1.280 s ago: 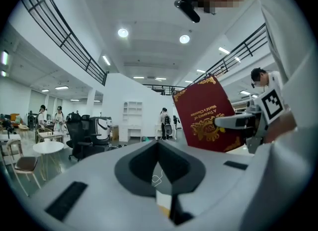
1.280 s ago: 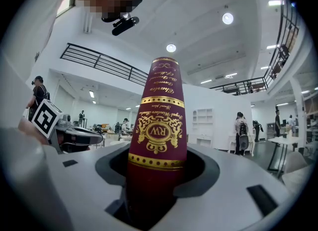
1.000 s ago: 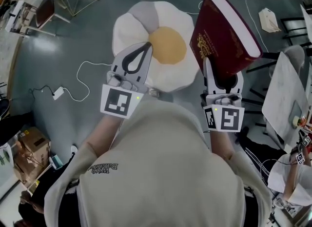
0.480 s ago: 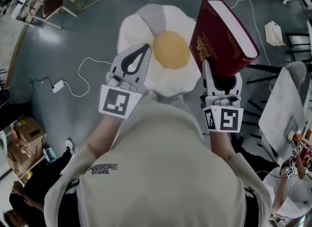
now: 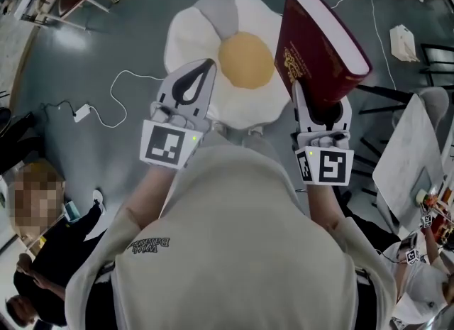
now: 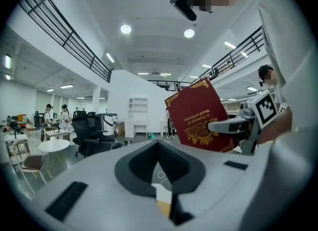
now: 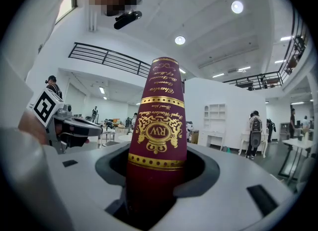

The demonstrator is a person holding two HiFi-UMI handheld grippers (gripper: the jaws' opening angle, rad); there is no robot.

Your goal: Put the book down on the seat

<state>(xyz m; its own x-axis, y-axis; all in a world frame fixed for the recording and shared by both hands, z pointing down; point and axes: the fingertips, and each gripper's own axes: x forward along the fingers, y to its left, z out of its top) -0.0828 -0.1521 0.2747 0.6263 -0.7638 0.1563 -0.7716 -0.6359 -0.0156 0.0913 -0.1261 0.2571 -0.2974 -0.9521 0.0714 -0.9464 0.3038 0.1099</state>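
Note:
A thick dark red book with gold print stands upright in my right gripper, which is shut on its lower end. In the right gripper view the book's spine rises between the jaws of that gripper. The seat, a white egg-shaped cushion with a yellow centre, lies on the floor ahead, left of and below the book. My left gripper hovers over the cushion's near left edge, its fingertips together and nothing in them. In the left gripper view the book appears to the right beyond the left gripper.
A white cable with an adapter lies on the grey floor to the left. A pale table and dark chair frames stand at the right. Another person is at the lower left, and a white bag at the upper right.
The book and both grippers have drifted slightly left, nearer over the cushion. The grip on the book is unchanged.

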